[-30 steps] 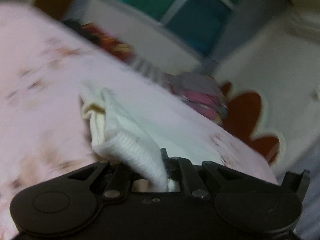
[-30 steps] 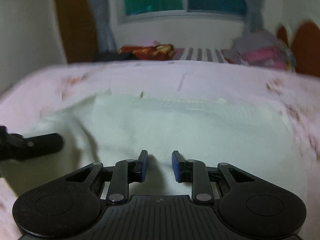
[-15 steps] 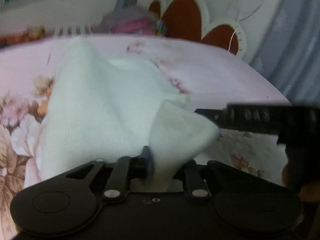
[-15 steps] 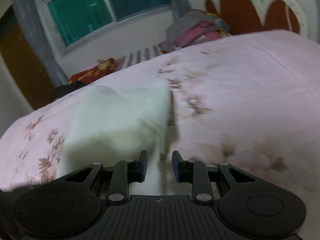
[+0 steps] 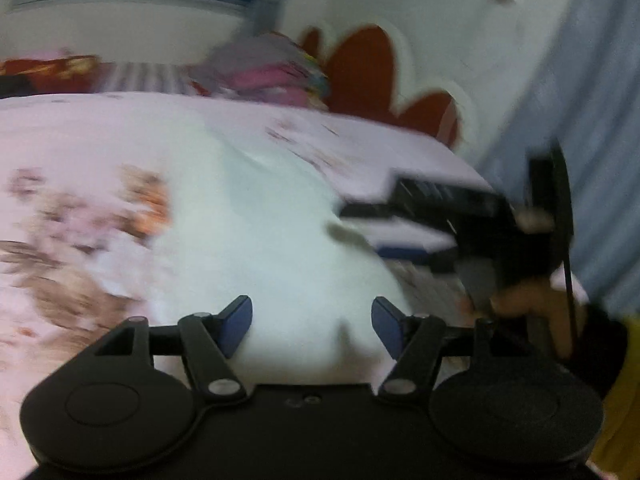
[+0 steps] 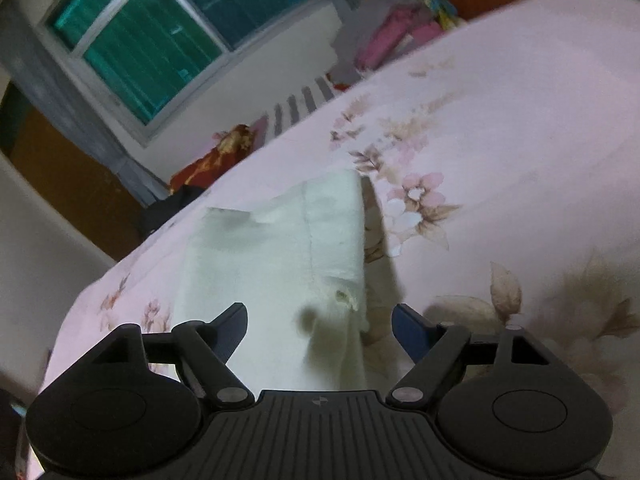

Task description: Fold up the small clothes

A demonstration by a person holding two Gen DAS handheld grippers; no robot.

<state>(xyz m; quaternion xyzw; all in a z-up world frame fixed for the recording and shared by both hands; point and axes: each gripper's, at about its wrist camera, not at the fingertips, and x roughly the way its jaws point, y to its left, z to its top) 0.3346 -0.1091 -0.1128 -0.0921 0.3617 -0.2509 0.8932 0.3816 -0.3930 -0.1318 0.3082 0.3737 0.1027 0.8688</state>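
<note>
1. Two tools sit nearest: the left tool (image 5: pixel 312 326) and right tool (image 6: pixel 320 328), jaws opening, pads clear of the cloth between them.
2. The white garment (image 6: pixel 280 256) lies folded on the bed (image 6: pixel 500 128), its pink sheet printed with flowers.
3. Beyond the bed's far edge: a pile of clothes (image 6: pixel 392 32) and a red bundle (image 6: pixel 212 160).
4. Farthest: a teal window (image 6: pixel 160 28), a white wall, a red-and-white headboard (image 5: pixel 372 76).
</note>
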